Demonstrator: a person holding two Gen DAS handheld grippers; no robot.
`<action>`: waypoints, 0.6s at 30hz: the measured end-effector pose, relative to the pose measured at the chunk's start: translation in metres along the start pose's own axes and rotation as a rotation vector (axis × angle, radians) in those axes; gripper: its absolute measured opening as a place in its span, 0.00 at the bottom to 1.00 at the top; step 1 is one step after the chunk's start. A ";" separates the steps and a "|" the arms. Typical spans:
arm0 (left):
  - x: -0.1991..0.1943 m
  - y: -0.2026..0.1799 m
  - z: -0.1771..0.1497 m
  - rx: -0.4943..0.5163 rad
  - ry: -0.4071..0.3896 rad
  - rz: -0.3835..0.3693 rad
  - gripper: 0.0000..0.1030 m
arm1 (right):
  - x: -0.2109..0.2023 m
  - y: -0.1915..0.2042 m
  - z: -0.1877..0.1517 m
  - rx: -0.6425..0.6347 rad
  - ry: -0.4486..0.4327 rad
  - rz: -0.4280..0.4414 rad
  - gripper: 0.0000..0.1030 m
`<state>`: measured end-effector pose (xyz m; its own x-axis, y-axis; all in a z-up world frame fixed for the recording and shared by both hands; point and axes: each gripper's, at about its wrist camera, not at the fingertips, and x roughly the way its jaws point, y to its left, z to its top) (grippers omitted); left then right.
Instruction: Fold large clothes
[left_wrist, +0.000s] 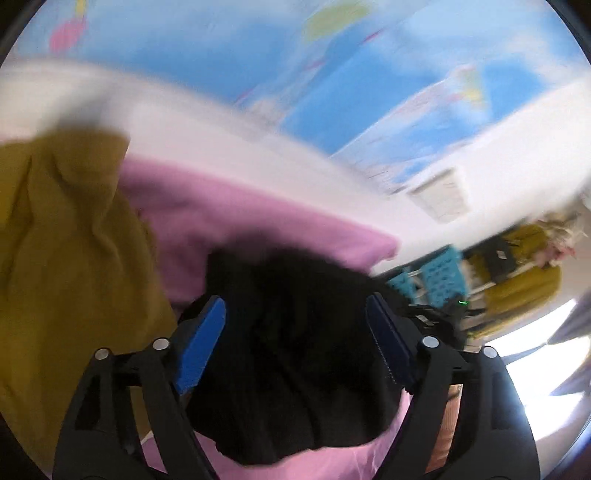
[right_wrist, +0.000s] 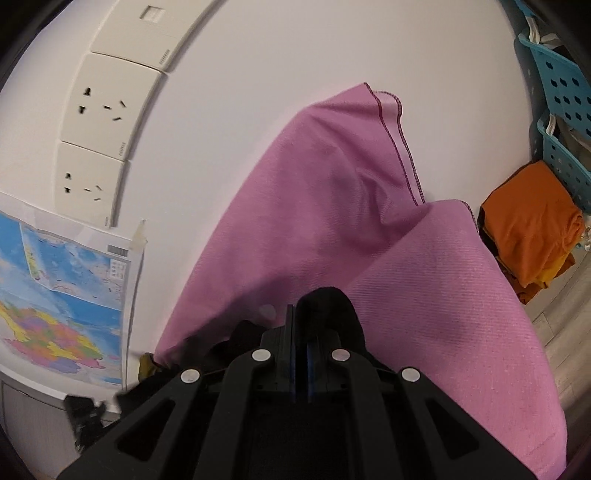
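1. The right gripper (right_wrist: 299, 332) has its fingers pressed together on a black fabric garment (right_wrist: 328, 310).
2. The left gripper (left_wrist: 295, 332) has its fingers spread wide around the black fabric garment (left_wrist: 295, 350), not pinching it.
3. Behind the garment lies a pink woven cloth (right_wrist: 314, 206), with a mustard-yellow cloth (left_wrist: 66, 240) beside it.
4. Beyond the pink cloth hangs a blue wall map (right_wrist: 55, 280).

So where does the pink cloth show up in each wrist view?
Left wrist: the pink cloth crosses the middle, behind the black garment between the open left gripper.
Right wrist: it fills centre and lower right, above the shut right gripper.
Shared landmark: the wall map.
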<state>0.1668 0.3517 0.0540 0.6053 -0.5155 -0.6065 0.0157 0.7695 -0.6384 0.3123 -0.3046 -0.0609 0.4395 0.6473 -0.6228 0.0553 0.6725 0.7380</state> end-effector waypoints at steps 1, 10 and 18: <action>-0.004 -0.009 -0.007 0.059 -0.002 0.018 0.80 | 0.002 0.000 0.000 -0.003 0.006 -0.007 0.04; 0.052 -0.046 -0.078 0.438 0.191 0.323 0.81 | -0.032 0.024 -0.019 -0.204 -0.015 -0.044 0.76; 0.049 -0.052 -0.094 0.497 0.163 0.330 0.85 | -0.039 0.101 -0.110 -0.724 0.061 -0.094 0.76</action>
<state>0.1214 0.2513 0.0128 0.5124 -0.2410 -0.8242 0.2409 0.9616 -0.1315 0.2024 -0.2225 0.0093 0.4099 0.5800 -0.7039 -0.5252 0.7811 0.3378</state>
